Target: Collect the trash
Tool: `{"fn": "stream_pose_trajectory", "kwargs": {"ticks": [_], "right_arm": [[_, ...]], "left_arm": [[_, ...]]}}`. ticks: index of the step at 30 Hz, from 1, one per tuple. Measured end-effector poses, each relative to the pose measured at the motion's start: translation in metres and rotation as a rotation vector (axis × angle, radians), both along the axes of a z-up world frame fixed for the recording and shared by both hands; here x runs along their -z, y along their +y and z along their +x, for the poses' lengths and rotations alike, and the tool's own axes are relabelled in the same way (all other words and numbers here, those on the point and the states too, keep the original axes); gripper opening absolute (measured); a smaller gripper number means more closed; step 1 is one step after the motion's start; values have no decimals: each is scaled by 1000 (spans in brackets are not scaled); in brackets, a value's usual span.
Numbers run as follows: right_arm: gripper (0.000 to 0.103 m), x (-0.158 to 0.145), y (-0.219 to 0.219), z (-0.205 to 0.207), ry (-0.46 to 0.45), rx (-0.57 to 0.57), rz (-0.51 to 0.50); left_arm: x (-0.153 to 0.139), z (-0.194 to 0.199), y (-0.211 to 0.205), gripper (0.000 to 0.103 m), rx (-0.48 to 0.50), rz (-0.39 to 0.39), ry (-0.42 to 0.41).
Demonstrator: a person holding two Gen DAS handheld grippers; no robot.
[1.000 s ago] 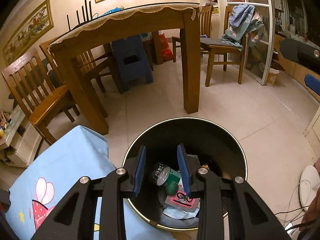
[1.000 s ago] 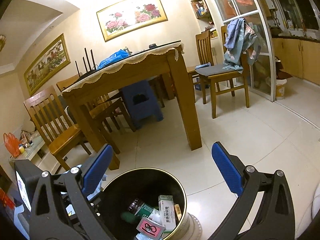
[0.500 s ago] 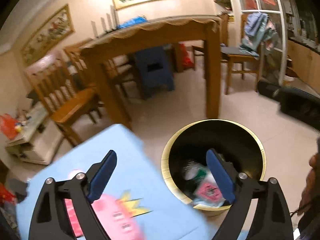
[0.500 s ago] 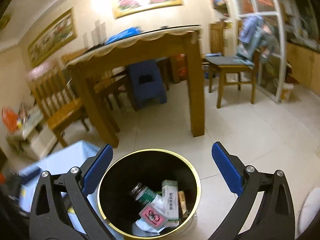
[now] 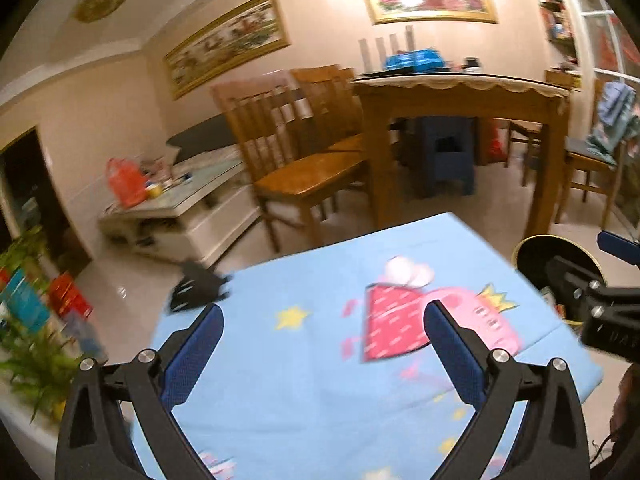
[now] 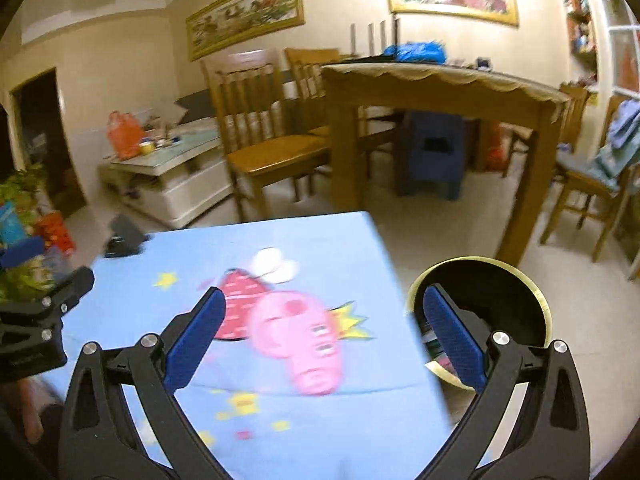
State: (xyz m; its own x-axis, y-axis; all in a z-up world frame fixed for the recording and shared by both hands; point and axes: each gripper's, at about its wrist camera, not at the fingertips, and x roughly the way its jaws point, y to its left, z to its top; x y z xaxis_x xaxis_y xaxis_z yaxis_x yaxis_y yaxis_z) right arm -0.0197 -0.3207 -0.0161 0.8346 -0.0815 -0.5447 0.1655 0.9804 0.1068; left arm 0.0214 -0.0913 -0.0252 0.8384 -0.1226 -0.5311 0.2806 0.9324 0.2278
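A black round trash bin with a gold rim point(image 6: 536, 296) stands on the floor right of a low table with a light blue cartoon cloth point(image 6: 256, 360); some trash shows inside it. In the left wrist view the bin point(image 5: 532, 252) is at the right edge, partly hidden by the other gripper. My left gripper point(image 5: 322, 354) is open and empty over the blue cloth point(image 5: 312, 380). My right gripper point(image 6: 324, 338) is open and empty over the cloth's right edge, its right finger in front of the bin. I see no loose trash on the cloth.
A black object point(image 5: 198, 286) lies at the cloth's far left corner. Behind stand a wooden dining table point(image 6: 440, 92), wooden chairs point(image 6: 264, 140), a blue stool point(image 6: 434, 156) and a low white cabinet point(image 6: 172, 176). Plants point(image 5: 28, 360) stand at the left.
My left gripper opened over the bin, dropping the bottle and green ball in, then swung left over the blue cloth. My right gripper, open throughout, also swung left.
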Motion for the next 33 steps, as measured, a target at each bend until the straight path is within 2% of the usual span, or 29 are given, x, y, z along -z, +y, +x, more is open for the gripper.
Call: {"fn": "stream_pose_trajectory", "kwargs": {"ticks": [3,7,10,13,19,33], "right_arm": [[98,-20,27,-4,12,-32,12],[98,-52,72,-22,-61,-88,-23],[98,-61,96,-35,-82,-82,-47],[98,-63,112,-43,-94,-60,-102],[98,-59,100,-45,-55,-66,-87],[98,-57,96,-45,-55,-83,-109]], "left_arm": [[-12,-11,32,97,-53,-11,-8],[-30,-31,68,97,-78,-97,-22],[-39,-44,79,97,-81,-136,-28],[-43,-51,80,97,-75,-140,-41],[-44,-52,81,97,-84,-136,-54],[-40,-45,88,97,-92,-149,-32]]}}
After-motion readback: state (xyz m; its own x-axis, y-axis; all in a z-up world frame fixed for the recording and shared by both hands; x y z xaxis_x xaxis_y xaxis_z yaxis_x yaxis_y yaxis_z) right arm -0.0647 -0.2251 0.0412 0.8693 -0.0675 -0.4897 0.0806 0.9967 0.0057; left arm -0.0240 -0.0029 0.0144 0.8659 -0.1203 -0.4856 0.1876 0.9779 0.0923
